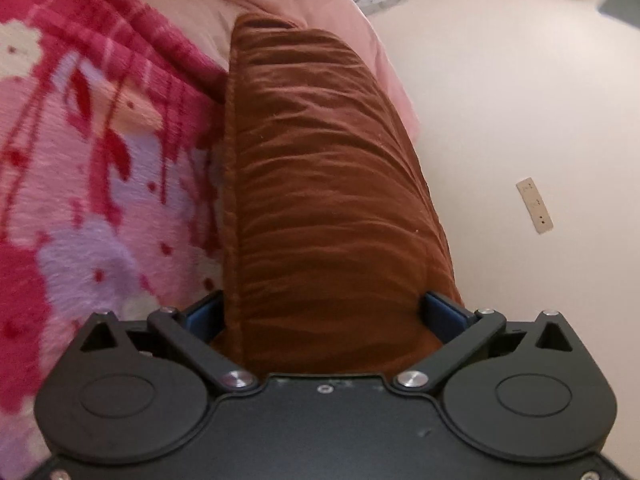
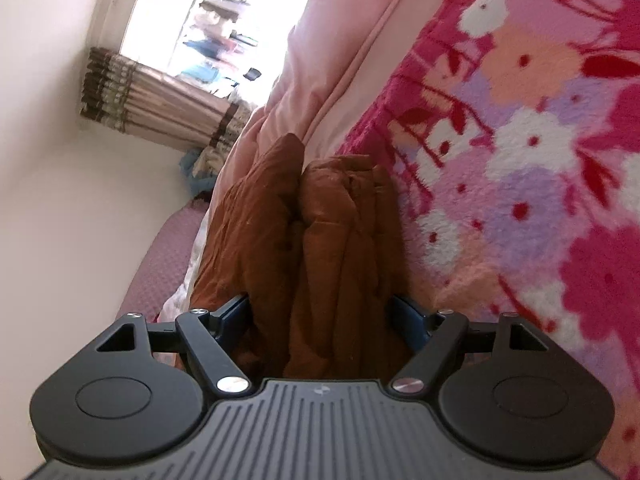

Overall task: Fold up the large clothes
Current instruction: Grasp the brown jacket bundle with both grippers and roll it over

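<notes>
A brown garment [image 1: 320,184] fills the middle of the left wrist view as one thick wrinkled fold with a seam along its left edge. My left gripper [image 1: 324,312] is shut on its near end, with a blue pad on each side of the cloth. In the right wrist view the brown garment [image 2: 320,248] hangs bunched in several folds. My right gripper [image 2: 320,316] is shut on that bunch, its blue pads pressing both sides. The fingertips are hidden by cloth in both views.
A pink and red flowered blanket [image 1: 88,184] covers the bed, also seen in the right wrist view [image 2: 520,160]. Pale pink bedding [image 2: 340,60] lies beyond it. A white wall [image 1: 520,100] with a socket plate [image 1: 535,205], a bright window and striped curtain [image 2: 152,96] stand behind.
</notes>
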{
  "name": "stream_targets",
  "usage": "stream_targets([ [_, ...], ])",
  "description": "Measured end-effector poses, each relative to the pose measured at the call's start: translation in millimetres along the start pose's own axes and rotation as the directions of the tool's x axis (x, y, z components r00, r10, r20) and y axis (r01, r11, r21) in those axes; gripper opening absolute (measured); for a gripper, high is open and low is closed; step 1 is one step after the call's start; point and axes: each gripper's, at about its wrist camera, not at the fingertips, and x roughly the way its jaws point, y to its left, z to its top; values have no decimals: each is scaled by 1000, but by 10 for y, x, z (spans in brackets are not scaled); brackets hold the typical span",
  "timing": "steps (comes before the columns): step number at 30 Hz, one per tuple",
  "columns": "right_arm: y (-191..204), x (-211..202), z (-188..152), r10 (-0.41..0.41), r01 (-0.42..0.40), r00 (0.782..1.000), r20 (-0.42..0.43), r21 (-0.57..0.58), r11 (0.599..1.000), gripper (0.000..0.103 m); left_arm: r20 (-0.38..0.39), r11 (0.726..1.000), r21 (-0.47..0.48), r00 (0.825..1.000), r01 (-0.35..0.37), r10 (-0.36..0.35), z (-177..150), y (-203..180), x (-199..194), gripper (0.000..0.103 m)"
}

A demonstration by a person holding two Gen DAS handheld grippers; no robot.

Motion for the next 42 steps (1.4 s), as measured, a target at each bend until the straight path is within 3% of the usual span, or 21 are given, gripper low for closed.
stream_targets([
  [7, 36, 142, 79, 43, -44, 998, -35, -19, 999, 95, -20, 1000, 14, 1000, 18, -17, 84, -1, 202, 103],
  [13, 142, 252, 39, 30, -30, 999, -11, -39, 999, 96, -26, 1000, 19, 999, -23, 24, 93, -98, 286, 103],
  [18, 151, 187, -30, 24, -24, 1000, 16, 11, 1000, 56, -19, 999, 26, 999, -30, 30, 73, -257, 237, 98],
  [21, 295, 103, -77, 16, -16, 999, 40, -15, 1000, 46, -7, 998, 52, 999, -37, 37, 46, -412, 141, 94],
  [26, 659, 19, -172, 35, -33, 998, 47, -45, 998, 45, 36, 994, 100, 998, -48, 45, -14, -664, -343, 94],
  [32, 1182, 105, -542, 135, -132, 991, 17, -120, 984, 45, 107, 986, 145, 992, -82, 67, -229, -736, -1199, 94],
  [38, 1473, 332, -1036, 168, -171, 985, -34, -156, 973, 46, 147, 986, 118, 984, -120, 103, -504, -460, -1797, 94],
  [42, 1443, 509, -1269, 142, -149, 988, -54, -154, 977, 46, 150, 987, 87, 981, -138, 124, -636, -166, -1908, 94],
])
